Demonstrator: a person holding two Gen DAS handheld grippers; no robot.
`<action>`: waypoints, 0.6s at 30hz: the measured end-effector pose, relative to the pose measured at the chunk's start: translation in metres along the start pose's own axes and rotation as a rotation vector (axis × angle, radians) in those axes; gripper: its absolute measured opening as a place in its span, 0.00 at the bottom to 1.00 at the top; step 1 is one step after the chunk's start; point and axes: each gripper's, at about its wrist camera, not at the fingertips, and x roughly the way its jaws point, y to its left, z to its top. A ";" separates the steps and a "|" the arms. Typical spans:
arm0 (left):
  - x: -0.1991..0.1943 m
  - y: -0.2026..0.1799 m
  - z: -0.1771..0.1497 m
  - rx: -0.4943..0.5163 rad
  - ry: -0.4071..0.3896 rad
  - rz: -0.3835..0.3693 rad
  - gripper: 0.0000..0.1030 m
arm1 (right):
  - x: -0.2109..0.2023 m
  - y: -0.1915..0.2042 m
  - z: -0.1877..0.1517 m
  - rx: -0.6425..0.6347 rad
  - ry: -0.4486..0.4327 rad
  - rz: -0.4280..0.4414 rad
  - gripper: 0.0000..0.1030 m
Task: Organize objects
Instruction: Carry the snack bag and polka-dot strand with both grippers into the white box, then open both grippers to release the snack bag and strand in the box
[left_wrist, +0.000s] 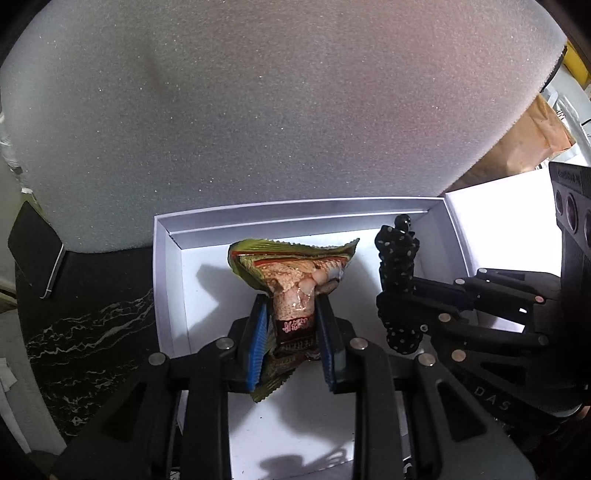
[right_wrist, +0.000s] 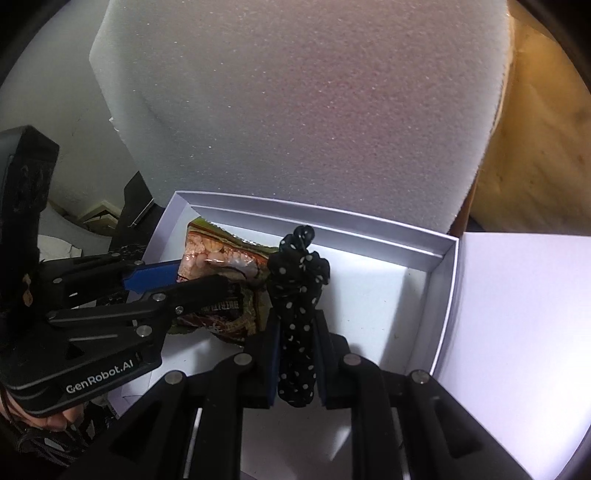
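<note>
My left gripper (left_wrist: 291, 304) is shut on a crinkled green and brown snack packet (left_wrist: 295, 267), held over the inside of an open white box (left_wrist: 168, 266). To its right, my right gripper (left_wrist: 397, 295) holds a black scrunchie with white dots (left_wrist: 397, 258). In the right wrist view the right gripper (right_wrist: 297, 317) is shut on that scrunchie (right_wrist: 297, 280), which sticks up between the pads above the white box (right_wrist: 441, 302). The left gripper (right_wrist: 188, 275) reaches in from the left with the snack packet (right_wrist: 221, 266). Both objects hang over the box floor.
A large white foam block (left_wrist: 277, 110) stands behind the box. The box lid (right_wrist: 524, 332) lies open to the right. A dark phone (left_wrist: 35, 249) rests on the black marbled surface (left_wrist: 92, 314) at left. Brown paper (left_wrist: 528, 140) sits at the far right.
</note>
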 end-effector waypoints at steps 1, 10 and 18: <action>0.000 0.000 0.000 -0.002 0.001 0.004 0.22 | 0.000 -0.001 -0.001 0.001 0.003 -0.005 0.16; 0.000 -0.001 -0.003 -0.032 0.035 0.055 0.28 | -0.010 0.001 -0.009 -0.014 -0.001 -0.082 0.41; -0.020 -0.006 -0.010 -0.039 -0.015 0.116 0.56 | -0.026 0.007 -0.019 -0.015 -0.021 -0.093 0.46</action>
